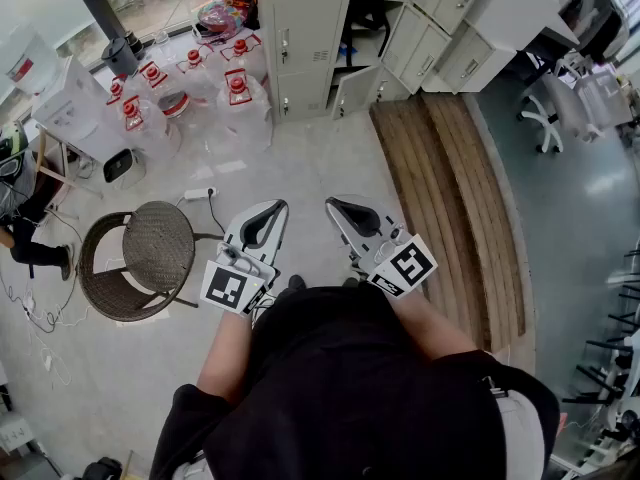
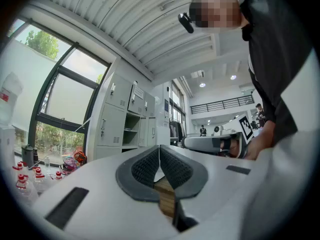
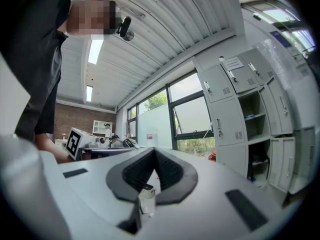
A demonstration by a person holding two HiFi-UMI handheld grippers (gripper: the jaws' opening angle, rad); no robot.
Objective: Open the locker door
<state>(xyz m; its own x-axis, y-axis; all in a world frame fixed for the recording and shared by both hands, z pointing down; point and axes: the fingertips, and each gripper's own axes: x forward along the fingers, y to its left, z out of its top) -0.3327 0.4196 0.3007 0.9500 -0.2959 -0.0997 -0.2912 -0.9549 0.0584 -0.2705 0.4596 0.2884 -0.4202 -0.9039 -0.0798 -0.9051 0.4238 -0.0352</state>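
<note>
While the person stands with both tools held close in front of the chest, a round wicker chair (image 1: 150, 258) sits near the left edge of the floor. A white power strip (image 1: 198, 194) lies just beyond it, and a cluster of clear water jugs (image 1: 190, 93) with red caps stands toward the far left corner. The left gripper (image 1: 272, 208) points forward over the bare middle of the floor. Its dark ribbed pads (image 2: 145, 166) meet at the tips, and nothing is held between them. Straight ahead, at the far edge of the floor, stands the grey locker (image 1: 300, 38), well apart from both tools. The doors (image 1: 302, 46) of its left column are closed, each with a small handle. The column beside them is open shelving, and one low door (image 1: 352, 90) at its foot hangs ajar. The right gripper (image 1: 334, 206) is just beside the left one and points the same way. Its fingers (image 3: 137, 174) are pressed together at the tips and grip nothing. To its right, a long band of wooden planks (image 1: 460, 198) runs from the locker's foot back toward the person. A white office chair (image 1: 545, 118) stands near the far right corner of the floor.
</note>
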